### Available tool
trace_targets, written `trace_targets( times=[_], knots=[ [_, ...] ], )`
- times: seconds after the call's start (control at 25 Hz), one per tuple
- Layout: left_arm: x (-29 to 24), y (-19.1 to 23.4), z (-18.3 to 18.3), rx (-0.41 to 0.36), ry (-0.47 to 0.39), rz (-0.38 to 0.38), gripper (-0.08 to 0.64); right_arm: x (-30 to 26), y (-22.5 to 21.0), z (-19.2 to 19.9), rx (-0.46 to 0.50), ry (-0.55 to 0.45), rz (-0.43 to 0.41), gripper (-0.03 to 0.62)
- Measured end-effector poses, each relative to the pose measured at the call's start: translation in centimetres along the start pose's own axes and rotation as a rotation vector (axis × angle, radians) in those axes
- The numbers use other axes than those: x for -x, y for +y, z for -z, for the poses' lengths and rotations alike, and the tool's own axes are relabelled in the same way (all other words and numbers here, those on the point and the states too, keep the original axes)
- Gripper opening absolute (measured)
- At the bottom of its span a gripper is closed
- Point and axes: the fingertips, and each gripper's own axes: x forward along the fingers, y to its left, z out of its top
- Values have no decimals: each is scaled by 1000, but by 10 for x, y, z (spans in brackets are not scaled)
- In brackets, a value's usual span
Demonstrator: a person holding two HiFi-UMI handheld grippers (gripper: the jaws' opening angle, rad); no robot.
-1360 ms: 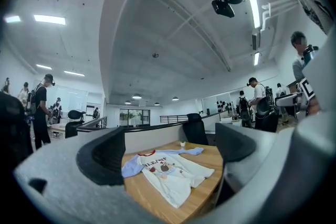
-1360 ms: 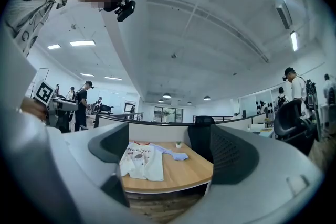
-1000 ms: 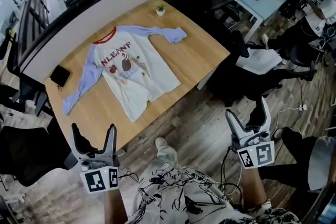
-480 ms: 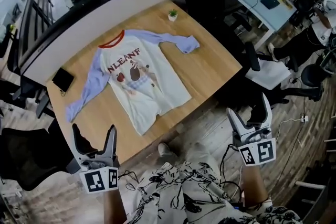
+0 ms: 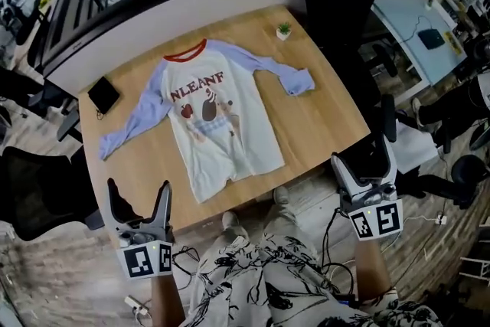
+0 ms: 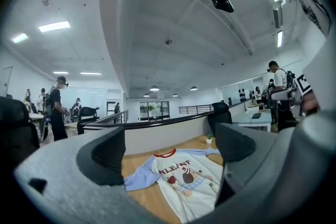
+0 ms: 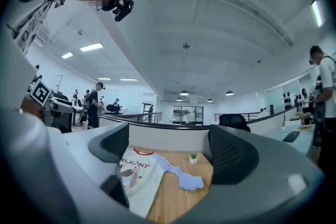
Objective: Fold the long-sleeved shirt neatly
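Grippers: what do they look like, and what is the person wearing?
The left gripper and right gripper each have two dark curved jaws, a pale grey body and a cube with black-and-white square markers. The person wears a white top printed with black lines.

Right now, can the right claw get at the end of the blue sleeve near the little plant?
Probably yes. The right claw is open and empty, off the near side of the table, and the sleeve end lies flat on the wood with nothing between them.
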Motion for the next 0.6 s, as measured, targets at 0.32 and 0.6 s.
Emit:
trace_targets(
  times=[0.32,0.6],
  knots=[
    [6,-19,50,-9,152,-150,526,-67,-3,69,-11,144,-272,479],
    [18,-40,183,56,440,-108,526,-72,38,223,29,471,-511,476]
  ],
)
